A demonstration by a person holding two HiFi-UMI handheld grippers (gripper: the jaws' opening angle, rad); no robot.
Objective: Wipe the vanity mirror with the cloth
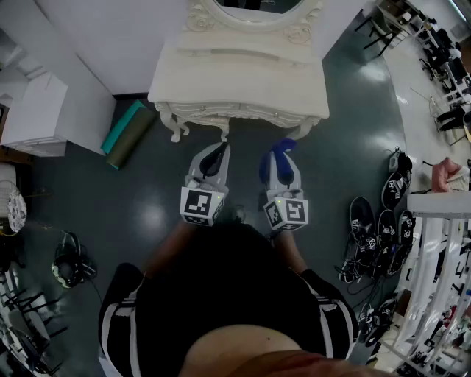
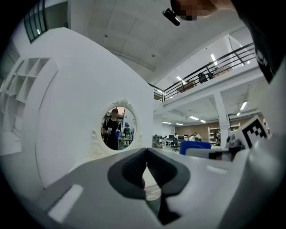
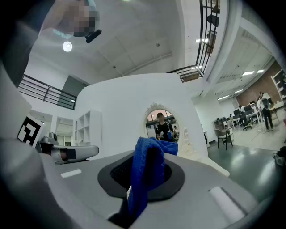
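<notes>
The white vanity table (image 1: 243,77) stands ahead against the wall, its oval mirror (image 1: 257,7) cut off by the head view's top edge. In the gripper views the mirror (image 2: 118,129) (image 3: 161,124) is some way off and reflects the person. My right gripper (image 1: 280,157) (image 3: 149,157) is shut on a blue cloth (image 1: 283,145) (image 3: 144,179), which sticks up between the jaws. My left gripper (image 1: 218,152) (image 2: 146,156) is beside it, shut with nothing held. Both hang over the floor just short of the table's front edge.
A teal rolled mat (image 1: 125,134) lies by the table's left leg. A white cabinet (image 1: 33,110) stands at the left. Dark headset-like gear (image 1: 379,221) is strewn on the floor at the right beside a white rack (image 1: 434,258). Another piece (image 1: 70,266) lies at the left.
</notes>
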